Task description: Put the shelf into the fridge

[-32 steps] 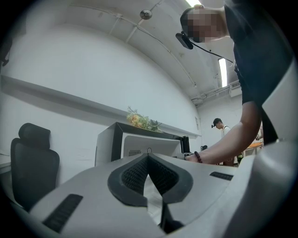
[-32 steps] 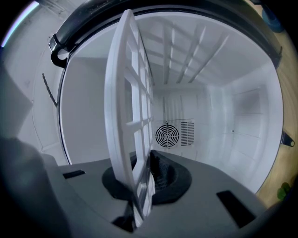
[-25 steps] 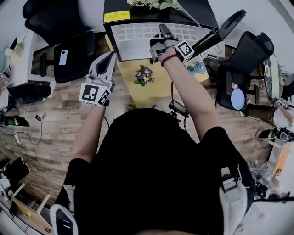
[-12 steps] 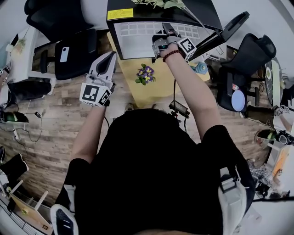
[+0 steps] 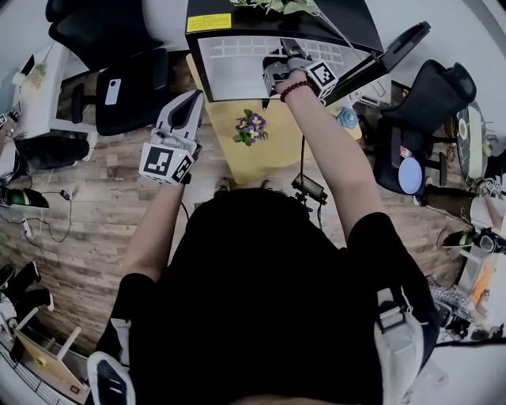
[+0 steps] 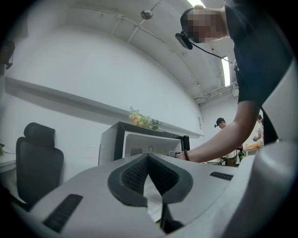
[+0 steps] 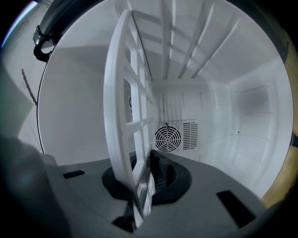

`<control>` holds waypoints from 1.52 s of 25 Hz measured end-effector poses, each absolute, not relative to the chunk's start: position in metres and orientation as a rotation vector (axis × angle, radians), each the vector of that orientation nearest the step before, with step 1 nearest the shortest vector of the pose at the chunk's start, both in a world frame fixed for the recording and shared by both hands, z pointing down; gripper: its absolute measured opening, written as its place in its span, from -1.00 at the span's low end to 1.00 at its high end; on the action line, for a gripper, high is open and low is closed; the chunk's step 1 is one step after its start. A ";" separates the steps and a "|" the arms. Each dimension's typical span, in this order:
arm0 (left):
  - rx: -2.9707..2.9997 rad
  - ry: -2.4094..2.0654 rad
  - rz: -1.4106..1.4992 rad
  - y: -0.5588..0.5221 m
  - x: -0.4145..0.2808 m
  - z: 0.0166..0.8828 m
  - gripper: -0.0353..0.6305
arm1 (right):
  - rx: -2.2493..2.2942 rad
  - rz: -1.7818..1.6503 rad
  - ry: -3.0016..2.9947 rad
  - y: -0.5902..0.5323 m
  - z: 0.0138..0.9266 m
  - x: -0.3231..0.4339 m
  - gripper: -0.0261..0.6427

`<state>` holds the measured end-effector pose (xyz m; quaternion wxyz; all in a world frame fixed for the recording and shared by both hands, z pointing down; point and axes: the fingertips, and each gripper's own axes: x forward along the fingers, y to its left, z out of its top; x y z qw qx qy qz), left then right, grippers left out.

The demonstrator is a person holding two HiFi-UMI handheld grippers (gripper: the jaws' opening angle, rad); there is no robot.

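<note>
My left gripper (image 5: 190, 100) hangs out over the wood floor, left of the yellow table (image 5: 265, 162). Its two fingers are pressed together at the tips with nothing between them, and it is pointed towards the fridge (image 5: 277, 22). One bunch of purple flowers (image 5: 251, 126) sits on the table, between my two grippers.

There is one fridge, black outside and white inside, with its one door (image 5: 386, 52) swung open to the right. My right gripper (image 7: 142, 179) reaches into the opening, its fingers clenched on the near edge of the one shelf (image 7: 125, 97). The shelf is a flat white plastic grid of square openings with a thicker rim. In the right gripper view it appears edge-on, running away from the fingers into the white cavity. To its right, on the back wall, is one round fan grille (image 7: 167, 138) beside a slotted vent.
</note>
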<state>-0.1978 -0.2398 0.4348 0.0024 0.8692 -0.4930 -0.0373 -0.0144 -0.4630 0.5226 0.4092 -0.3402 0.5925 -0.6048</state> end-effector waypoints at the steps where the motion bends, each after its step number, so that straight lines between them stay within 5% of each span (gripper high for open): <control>1: 2.727 -1.543 -0.118 -0.239 -0.196 0.434 -0.84 | -0.856 -1.522 1.496 -0.463 0.522 -0.014 -0.80; 10: 2.729 -1.497 -0.144 -0.242 -0.178 0.428 -0.84 | -0.829 -1.560 1.528 -0.443 0.523 -0.014 -0.70; 22: 2.766 -1.364 -0.233 -0.233 -0.133 0.432 -0.84 | -0.885 -1.468 2.071 -0.311 0.496 0.002 -0.83; 38: 2.855 -1.334 -0.241 -0.213 -0.096 0.407 -0.84 | -1.363 -0.195 3.017 -0.242 0.444 0.044 -0.88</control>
